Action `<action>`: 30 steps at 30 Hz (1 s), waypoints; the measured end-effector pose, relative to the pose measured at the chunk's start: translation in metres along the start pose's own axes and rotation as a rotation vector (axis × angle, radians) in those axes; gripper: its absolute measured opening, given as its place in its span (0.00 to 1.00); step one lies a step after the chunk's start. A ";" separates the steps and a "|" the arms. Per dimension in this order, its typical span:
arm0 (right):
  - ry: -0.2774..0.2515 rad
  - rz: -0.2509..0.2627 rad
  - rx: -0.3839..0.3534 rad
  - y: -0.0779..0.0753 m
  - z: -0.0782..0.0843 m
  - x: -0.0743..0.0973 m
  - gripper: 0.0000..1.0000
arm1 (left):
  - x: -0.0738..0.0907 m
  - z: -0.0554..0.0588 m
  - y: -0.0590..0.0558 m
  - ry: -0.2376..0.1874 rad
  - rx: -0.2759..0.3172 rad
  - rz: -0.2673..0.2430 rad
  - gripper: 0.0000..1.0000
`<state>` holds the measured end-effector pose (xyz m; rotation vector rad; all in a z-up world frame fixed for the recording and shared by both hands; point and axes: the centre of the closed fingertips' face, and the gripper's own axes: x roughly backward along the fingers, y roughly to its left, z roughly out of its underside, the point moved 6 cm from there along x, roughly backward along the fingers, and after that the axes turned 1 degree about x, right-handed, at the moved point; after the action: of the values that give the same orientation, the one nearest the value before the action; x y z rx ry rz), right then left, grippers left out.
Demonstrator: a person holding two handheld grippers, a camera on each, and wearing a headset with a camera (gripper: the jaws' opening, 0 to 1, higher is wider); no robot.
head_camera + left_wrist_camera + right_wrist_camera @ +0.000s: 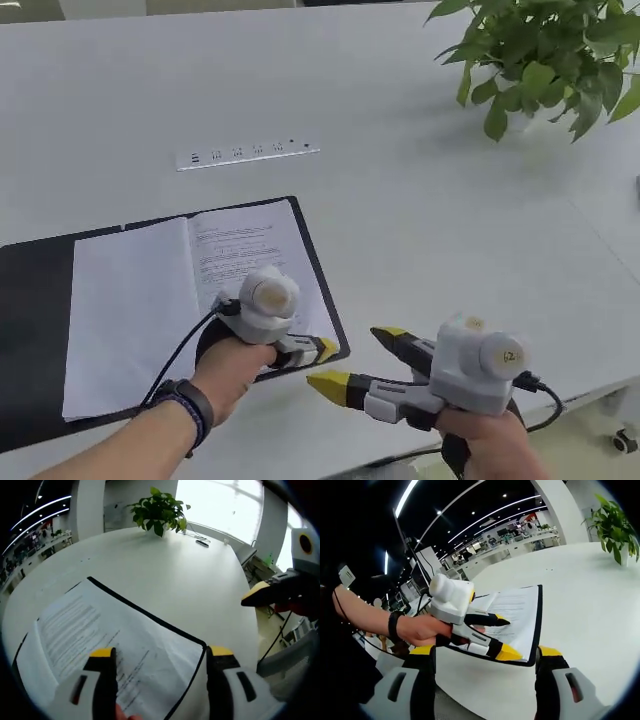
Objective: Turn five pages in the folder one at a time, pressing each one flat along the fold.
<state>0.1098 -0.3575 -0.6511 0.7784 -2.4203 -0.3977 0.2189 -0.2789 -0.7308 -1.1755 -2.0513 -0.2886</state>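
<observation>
the folder (35, 290) lies open on the white table (420, 200). the left gripper (162, 655) hovers over its right page's lower corner, jaws spread wide, gripping nothing. the right gripper (352, 356), likewise open and empty, hangs just beside it.

White table (420, 200) bears folder (150, 300), plant (545, 55), socket strip (247, 154)
</observation>
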 end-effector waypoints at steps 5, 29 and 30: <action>0.002 0.003 -0.012 -0.003 0.004 0.001 0.80 | -0.003 0.005 0.005 0.019 -0.071 -0.044 0.65; -0.004 -0.014 -0.034 -0.009 0.007 -0.006 0.76 | 0.001 0.009 0.013 -0.007 -0.120 -0.025 0.55; -0.005 -0.014 -0.036 -0.009 0.007 -0.007 0.75 | 0.001 0.009 0.014 -0.011 -0.117 -0.024 0.55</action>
<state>0.1140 -0.3594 -0.6630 0.7802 -2.4069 -0.4487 0.2253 -0.2658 -0.7386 -1.2248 -2.0828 -0.4192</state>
